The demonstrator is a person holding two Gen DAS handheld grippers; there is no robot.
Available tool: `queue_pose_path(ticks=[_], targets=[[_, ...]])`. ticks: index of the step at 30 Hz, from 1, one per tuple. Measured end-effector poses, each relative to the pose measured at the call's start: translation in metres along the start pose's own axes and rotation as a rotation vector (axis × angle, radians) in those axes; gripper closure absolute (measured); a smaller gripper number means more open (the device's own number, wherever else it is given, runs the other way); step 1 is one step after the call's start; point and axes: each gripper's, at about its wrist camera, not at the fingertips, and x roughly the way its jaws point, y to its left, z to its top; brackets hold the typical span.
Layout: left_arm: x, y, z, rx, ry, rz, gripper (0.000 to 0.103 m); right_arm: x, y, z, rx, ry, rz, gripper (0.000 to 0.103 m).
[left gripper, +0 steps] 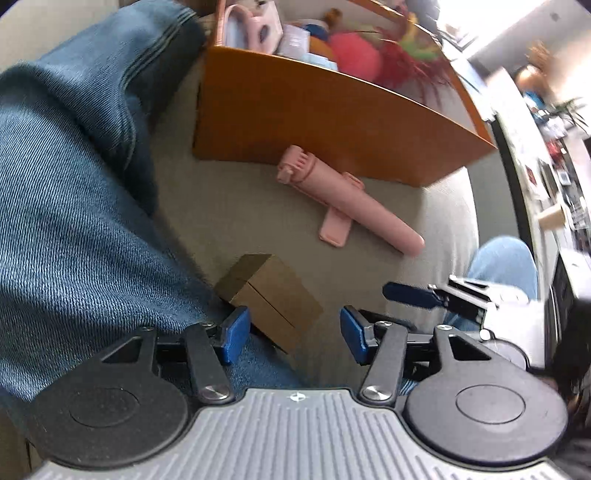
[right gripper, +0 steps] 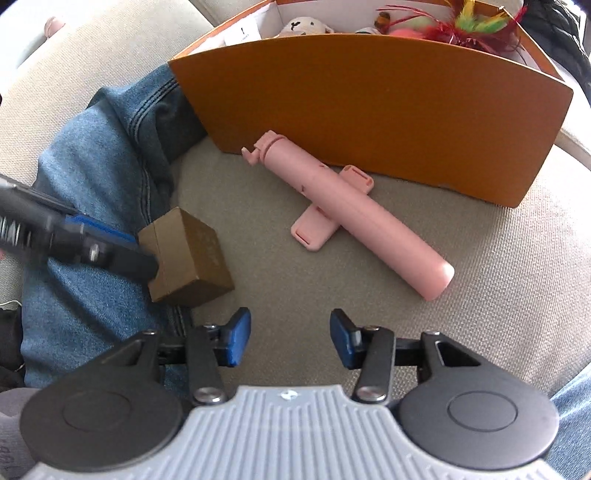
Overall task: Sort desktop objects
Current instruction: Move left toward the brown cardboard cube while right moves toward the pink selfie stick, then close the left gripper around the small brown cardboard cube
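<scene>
A small brown cardboard box (left gripper: 271, 295) (right gripper: 188, 256) lies on the grey cushion beside denim cloth. A pink stick with a flat clip (left gripper: 343, 197) (right gripper: 354, 212) lies against the orange box (left gripper: 332, 125) (right gripper: 388, 110), which holds toys. My left gripper (left gripper: 291, 332) is open, its jaws on either side of the brown box's near end; in the right wrist view its fingertip (right gripper: 122, 254) touches the box's left side. My right gripper (right gripper: 290, 336) is open and empty, near the cushion, short of the pink stick; it also shows in the left wrist view (left gripper: 413, 293).
Blue denim cloth (left gripper: 81, 221) (right gripper: 99, 177) covers the left side. The orange box holds a pink toy (left gripper: 354, 55), feathers (right gripper: 469, 22) and a plush (right gripper: 306, 26). A person's knee in jeans (left gripper: 502, 262) is at right. Grey cushion (right gripper: 480, 295) lies around.
</scene>
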Motion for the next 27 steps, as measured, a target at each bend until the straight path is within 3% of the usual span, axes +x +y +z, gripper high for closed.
queue_pose_path(ticks=[4,8,11,15,24,27], targets=[[0.004,-0.001,0.003,-0.075,0.006,0.040,0.040,-0.001,0.001,0.004,-0.008,-0.011,0.003,0.052],[0.005,-0.003,0.001,-0.106,0.013,0.068,0.040,-0.003,0.010,0.011,-0.047,-0.033,0.060,0.053],[0.001,-0.001,-0.003,-0.142,-0.004,0.075,0.040,-0.002,0.021,0.020,-0.116,-0.058,0.048,0.064],[0.009,0.001,-0.002,-0.197,-0.013,0.099,0.040,0.006,0.025,0.027,-0.152,-0.051,0.035,0.069],[0.027,-0.014,0.006,-0.193,0.006,0.178,0.036,0.013,0.025,0.021,-0.182,-0.041,0.062,0.078],[0.032,-0.021,0.006,-0.147,0.008,0.204,0.037,0.015,0.025,0.019,-0.187,-0.032,0.049,0.082]])
